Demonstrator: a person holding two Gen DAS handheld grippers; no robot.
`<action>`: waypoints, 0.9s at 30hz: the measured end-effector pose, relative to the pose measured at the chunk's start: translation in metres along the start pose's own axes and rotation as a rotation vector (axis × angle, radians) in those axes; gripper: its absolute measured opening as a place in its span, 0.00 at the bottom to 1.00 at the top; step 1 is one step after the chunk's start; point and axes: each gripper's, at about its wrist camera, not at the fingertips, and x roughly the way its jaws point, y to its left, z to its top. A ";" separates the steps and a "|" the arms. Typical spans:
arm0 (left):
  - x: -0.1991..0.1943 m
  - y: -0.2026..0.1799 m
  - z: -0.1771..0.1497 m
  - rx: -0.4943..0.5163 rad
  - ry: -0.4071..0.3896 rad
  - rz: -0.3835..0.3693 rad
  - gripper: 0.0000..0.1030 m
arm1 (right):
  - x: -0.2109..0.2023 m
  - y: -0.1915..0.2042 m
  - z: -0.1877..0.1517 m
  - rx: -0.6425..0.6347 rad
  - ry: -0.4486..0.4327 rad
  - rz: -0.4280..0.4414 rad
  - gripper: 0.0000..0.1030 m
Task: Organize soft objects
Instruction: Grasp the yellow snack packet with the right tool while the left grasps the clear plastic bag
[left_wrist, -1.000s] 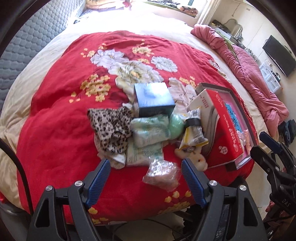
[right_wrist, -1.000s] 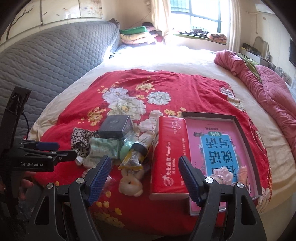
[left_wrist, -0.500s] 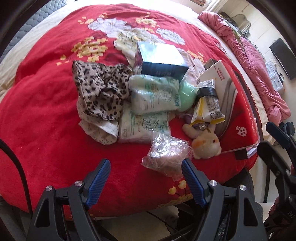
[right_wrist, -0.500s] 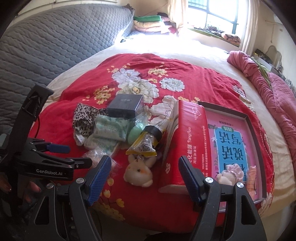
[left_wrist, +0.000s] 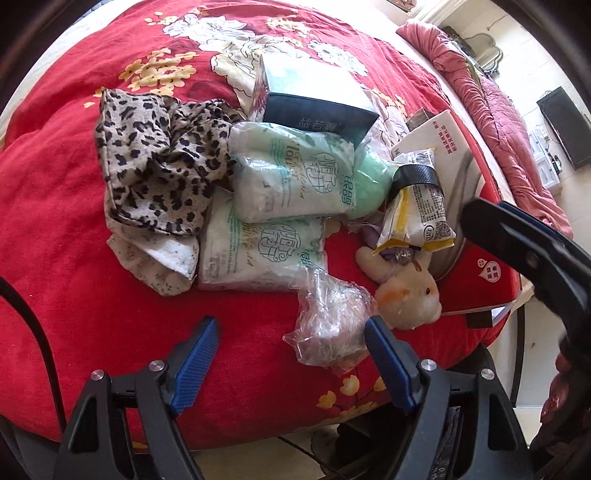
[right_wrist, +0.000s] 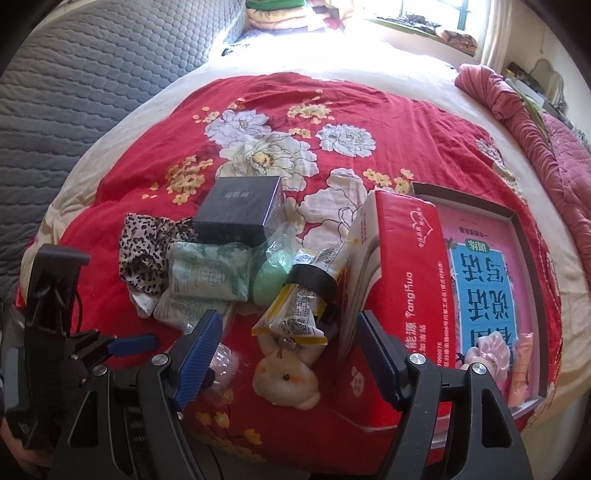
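Here, a red floral quilt (right_wrist: 280, 122) covers the bed beneath both grippers and carries everything else. Ahead and to the right of the right hand-held gripper (right_wrist: 286, 352) stands a red carton (right_wrist: 406, 280), and beyond it to the right lies a shallow box (right_wrist: 517, 236) with a pink and blue printed sheet inside. Ahead and to the left of the left hand-held gripper (left_wrist: 291, 360) lies a crumpled leopard-print cloth (left_wrist: 155, 162), touching two stacked green-and-white tissue packs (left_wrist: 291, 177). A dark box (left_wrist: 314, 96) sits on the far side of those packs. A yellow snack packet (right_wrist: 291, 314) with a black band lies just ahead of the right hand-held gripper, and a small plush toy (right_wrist: 286, 380) lies between its fingers, untouched. That gripper stands wide open and holds nothing. A crumpled clear plastic bag (left_wrist: 328, 325) lies just ahead of the left hand-held gripper, close against the inner side of its right finger (left_wrist: 388, 365); whether they touch I cannot tell. Its jaws are wide apart and grip nothing.
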 end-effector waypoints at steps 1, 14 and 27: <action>0.001 0.001 0.000 -0.002 -0.003 -0.008 0.78 | 0.005 0.000 0.004 0.006 0.016 -0.003 0.74; 0.007 -0.004 0.001 0.019 -0.006 -0.047 0.78 | 0.073 0.017 0.024 -0.144 0.198 -0.201 0.54; 0.016 -0.018 0.001 0.030 0.003 -0.101 0.46 | 0.069 0.008 0.017 -0.173 0.108 -0.178 0.36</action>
